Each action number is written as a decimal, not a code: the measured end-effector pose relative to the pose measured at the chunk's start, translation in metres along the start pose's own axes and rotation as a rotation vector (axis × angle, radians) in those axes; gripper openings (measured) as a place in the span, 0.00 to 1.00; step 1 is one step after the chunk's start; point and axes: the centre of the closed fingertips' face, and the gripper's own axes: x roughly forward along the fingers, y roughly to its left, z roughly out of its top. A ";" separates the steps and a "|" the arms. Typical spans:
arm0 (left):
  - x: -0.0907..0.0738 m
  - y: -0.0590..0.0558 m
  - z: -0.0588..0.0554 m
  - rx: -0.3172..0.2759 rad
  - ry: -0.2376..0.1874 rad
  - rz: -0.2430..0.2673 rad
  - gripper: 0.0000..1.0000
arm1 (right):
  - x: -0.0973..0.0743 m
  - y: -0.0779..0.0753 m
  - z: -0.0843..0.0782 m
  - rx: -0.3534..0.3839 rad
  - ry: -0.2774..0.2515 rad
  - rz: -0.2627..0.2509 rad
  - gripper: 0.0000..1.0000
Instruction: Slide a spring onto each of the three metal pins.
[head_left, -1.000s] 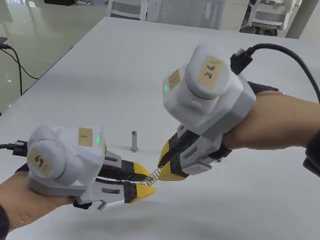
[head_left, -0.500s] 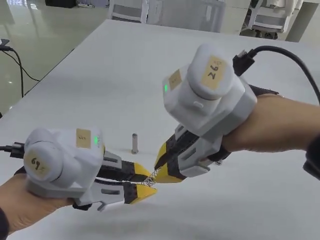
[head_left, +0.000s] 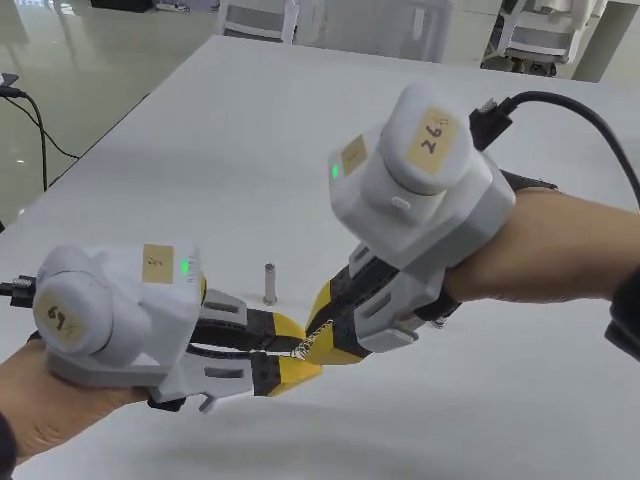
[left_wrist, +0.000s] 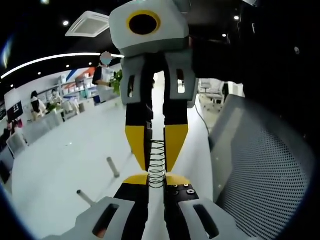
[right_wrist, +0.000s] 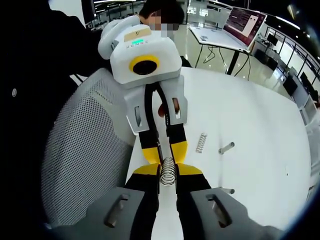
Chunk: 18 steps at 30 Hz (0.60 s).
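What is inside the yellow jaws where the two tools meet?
A small coiled spring, pinched at one end by the left gripper and at the other by the right gripper. Its ends are covered by the jaws.

The spring (head_left: 310, 343) bridges left gripper (head_left: 297, 354) and right gripper (head_left: 326, 334), before the pin (head_left: 269, 283).
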 end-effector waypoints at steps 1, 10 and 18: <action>0.000 0.000 0.000 -0.003 -0.003 0.002 0.02 | 0.000 -0.001 0.000 0.002 -0.005 -0.001 0.09; -0.001 0.001 0.004 0.000 -0.011 0.009 0.02 | 0.001 -0.002 0.000 0.039 -0.020 0.008 0.09; 0.001 0.001 0.001 -0.022 -0.009 0.005 0.03 | 0.003 -0.002 -0.002 0.037 0.000 0.004 0.08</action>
